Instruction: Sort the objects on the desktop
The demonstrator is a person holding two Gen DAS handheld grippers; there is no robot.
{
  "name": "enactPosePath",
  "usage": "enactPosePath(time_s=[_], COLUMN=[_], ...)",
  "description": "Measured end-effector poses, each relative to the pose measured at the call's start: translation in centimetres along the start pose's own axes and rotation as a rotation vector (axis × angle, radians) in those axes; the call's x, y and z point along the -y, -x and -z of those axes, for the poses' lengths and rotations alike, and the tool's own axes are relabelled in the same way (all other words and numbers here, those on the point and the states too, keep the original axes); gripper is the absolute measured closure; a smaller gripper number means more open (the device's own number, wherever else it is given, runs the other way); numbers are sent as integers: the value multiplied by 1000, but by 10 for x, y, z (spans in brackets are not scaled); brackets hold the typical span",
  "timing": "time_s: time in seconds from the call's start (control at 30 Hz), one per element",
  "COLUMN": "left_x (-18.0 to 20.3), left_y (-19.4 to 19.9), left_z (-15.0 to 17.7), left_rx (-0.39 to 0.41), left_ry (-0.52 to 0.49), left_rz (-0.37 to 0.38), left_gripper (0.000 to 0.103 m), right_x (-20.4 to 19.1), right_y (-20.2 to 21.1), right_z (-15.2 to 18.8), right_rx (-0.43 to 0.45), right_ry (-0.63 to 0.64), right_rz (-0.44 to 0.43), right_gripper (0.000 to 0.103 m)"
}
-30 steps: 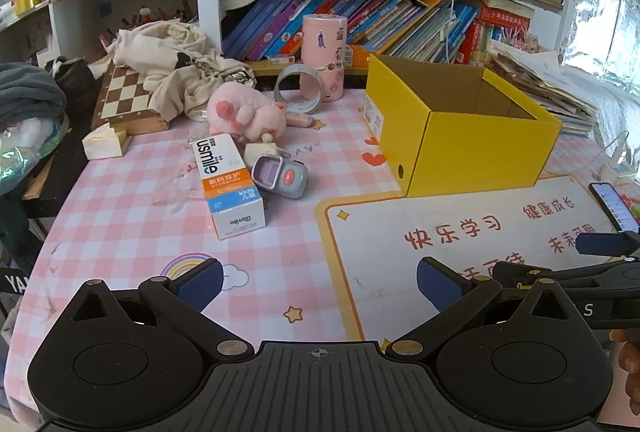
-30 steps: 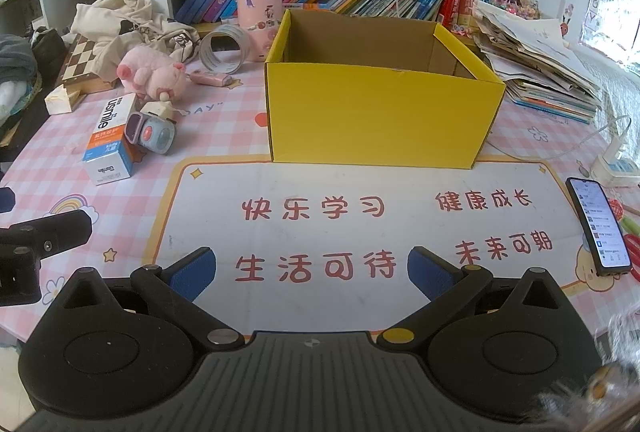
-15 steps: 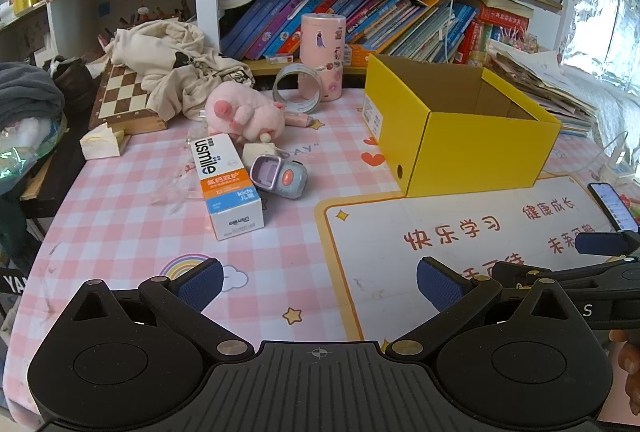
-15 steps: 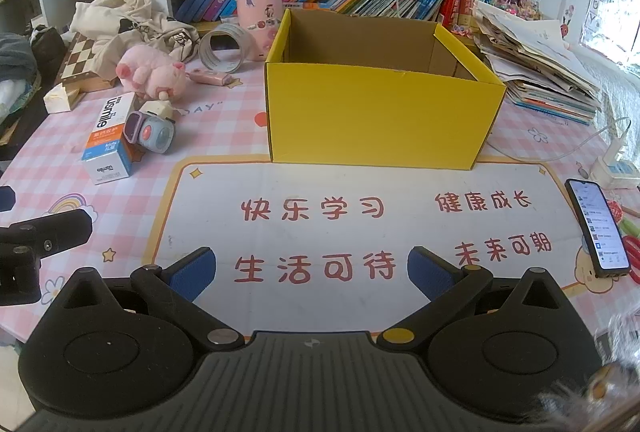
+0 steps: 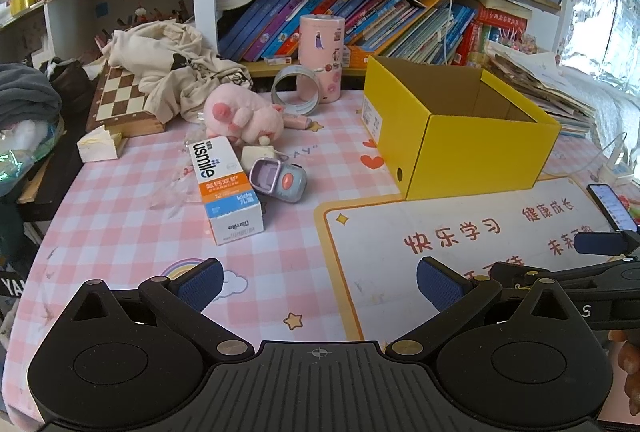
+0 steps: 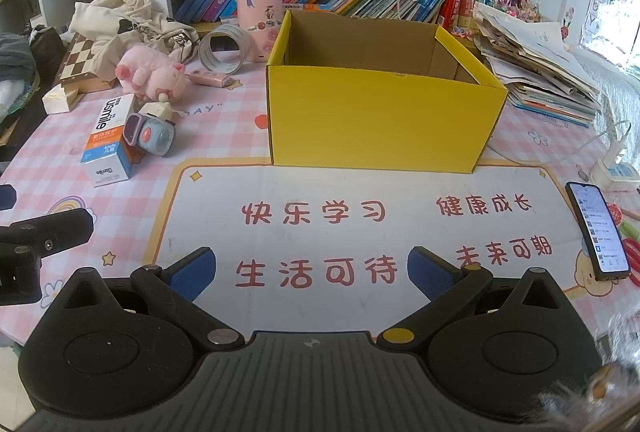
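Left gripper [image 5: 319,282] and right gripper [image 6: 312,270] hover low over the desk, jaws wide, holding nothing. An open yellow box [image 6: 380,120] stands mid-desk. To its left lie a toothpaste carton [image 5: 226,188], a small grey toy [image 5: 280,184] touching it, and a pink plush pig [image 5: 242,118].

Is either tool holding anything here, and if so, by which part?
Nothing is held. The left tool and right tool are both open, hovering empty over the desk mat.
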State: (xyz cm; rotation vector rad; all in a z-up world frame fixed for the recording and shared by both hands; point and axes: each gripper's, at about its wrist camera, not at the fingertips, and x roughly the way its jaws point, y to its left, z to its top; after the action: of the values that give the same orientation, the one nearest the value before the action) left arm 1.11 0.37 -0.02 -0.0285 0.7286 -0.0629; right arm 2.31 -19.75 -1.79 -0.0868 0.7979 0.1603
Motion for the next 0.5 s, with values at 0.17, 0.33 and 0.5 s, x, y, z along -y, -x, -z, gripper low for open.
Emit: enactPosePath(time_s=[0.17, 0.33, 0.5], left_x=[0, -5, -7], left_y=[0, -2, -1], left_z=[-1, -2, -3], left_rx=[7, 3, 12], left_ry=[-8, 10, 11], left_rz=[23, 31, 37], left_gripper=[0, 0, 0], right_x=[-2, -4, -7], right_y=[-1, 0, 2], right_z=[-1, -3, -5], right_rx=[-3, 7, 13], right_ry=[6, 6, 15], right_rz=[-2, -6, -17], right_gripper=[0, 0, 0])
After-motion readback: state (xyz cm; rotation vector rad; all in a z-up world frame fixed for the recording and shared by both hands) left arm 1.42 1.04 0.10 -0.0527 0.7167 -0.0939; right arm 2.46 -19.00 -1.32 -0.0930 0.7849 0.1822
